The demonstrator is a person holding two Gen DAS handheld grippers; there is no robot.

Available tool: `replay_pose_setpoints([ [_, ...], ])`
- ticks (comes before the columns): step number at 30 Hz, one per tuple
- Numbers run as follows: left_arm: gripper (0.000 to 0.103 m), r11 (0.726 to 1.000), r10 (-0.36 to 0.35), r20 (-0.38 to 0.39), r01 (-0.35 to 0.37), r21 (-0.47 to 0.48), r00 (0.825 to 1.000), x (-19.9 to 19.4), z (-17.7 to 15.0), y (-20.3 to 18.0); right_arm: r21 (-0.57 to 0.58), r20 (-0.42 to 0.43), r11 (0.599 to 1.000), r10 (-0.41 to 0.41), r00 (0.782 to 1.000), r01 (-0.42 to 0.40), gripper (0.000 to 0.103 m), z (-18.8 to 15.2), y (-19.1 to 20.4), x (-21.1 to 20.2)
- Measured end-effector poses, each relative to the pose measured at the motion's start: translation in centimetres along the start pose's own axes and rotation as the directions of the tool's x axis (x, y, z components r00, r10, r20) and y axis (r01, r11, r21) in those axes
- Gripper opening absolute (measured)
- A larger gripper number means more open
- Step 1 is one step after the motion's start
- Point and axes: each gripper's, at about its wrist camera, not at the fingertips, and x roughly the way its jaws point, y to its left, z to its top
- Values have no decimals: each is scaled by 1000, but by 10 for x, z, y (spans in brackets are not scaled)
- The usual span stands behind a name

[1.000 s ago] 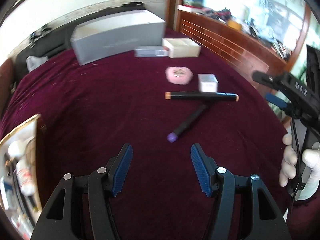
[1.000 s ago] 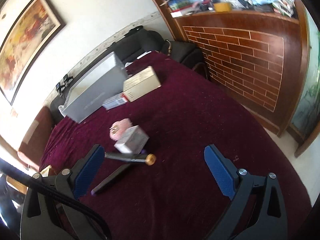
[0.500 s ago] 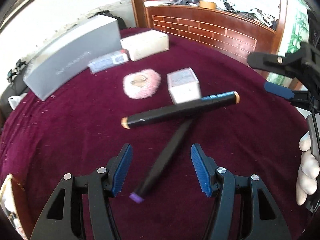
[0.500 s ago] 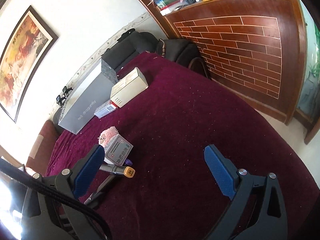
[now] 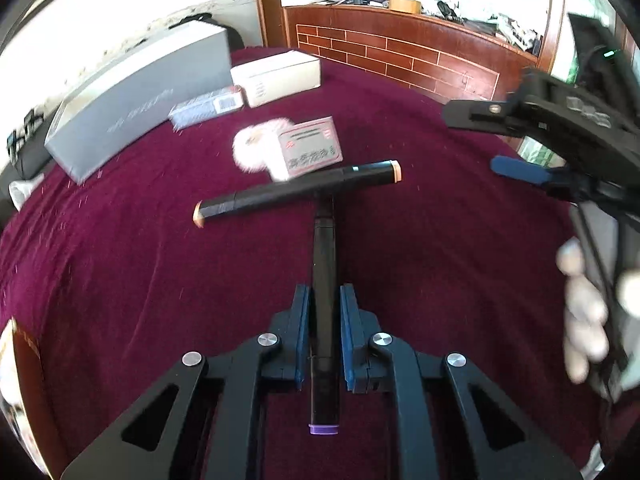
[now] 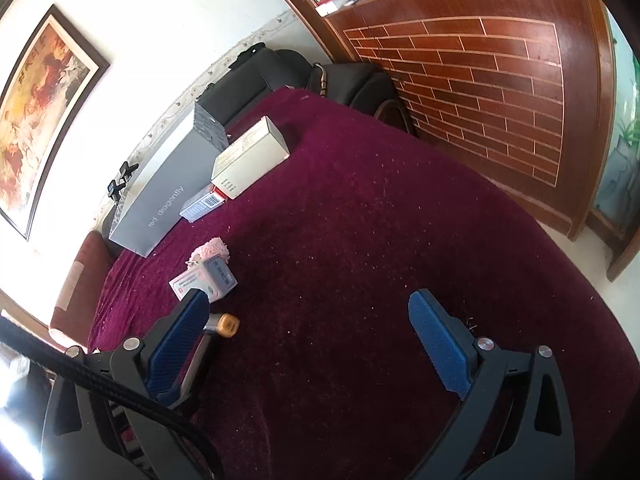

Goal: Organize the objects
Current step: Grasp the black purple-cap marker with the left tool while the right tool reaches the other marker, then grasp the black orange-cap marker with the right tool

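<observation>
**pen_wrangler:** Left gripper (image 5: pixel 324 320) has its blue pads pressed on both sides of the purple-capped marker (image 5: pixel 325 264), which lies on the maroon cloth (image 5: pixel 120 280) running straight away from the camera. Its far end sits under or against the orange-capped marker (image 5: pixel 296 194), which lies crosswise. Right gripper (image 6: pixel 316 344) hangs over bare cloth with its jaws wide apart, nothing between them.

**boxnerd:** Any labels readable?

**pen_wrangler:** Only one for sure: the long grey box (image 6: pixel 168 196) says "red dragonfly" down its side. The small white box (image 5: pixel 310 152) by the markers has a red logo and some characters, too blurry for me to read. Touching it from behind is a fluffy pink puff (image 5: pixel 256 148).

**boxnerd:** And the stuff at the back?

**pen_wrangler:** A cream carton (image 6: pixel 250 158) leans against the grey box, and a flat blue-white packet (image 6: pixel 200 206) with a barcode lies right in front of them. All boxes are closed, so I can't tell what's in them.
</observation>
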Motion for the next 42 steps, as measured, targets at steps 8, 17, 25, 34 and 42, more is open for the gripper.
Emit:
replay_pose_setpoints([
  [8,12,997,-31,-26,29,-65,999,-43,-61,16,-60,-43,998,-36,998,33,100,-8,11,10],
  [17,23,996,47,17,-46,-78,999,-22,-47,-4,-236,-169,971,-64,984,23,100,-19,65,19],
  [25,12,987,-22,-3,21,-162,1000,-47,-76,21,-497,-263,867,-197,945,42,85,-34,118,57],
  [34,12,962,-63,21,67,-263,998,-53,-94,47,-399,-515,895,-37,856,-201,70,-57,137,72],
  [42,12,967,-3,29,10,-253,1000,-52,-94,39,-551,-319,833,-270,909,54,62,-66,161,85],
])
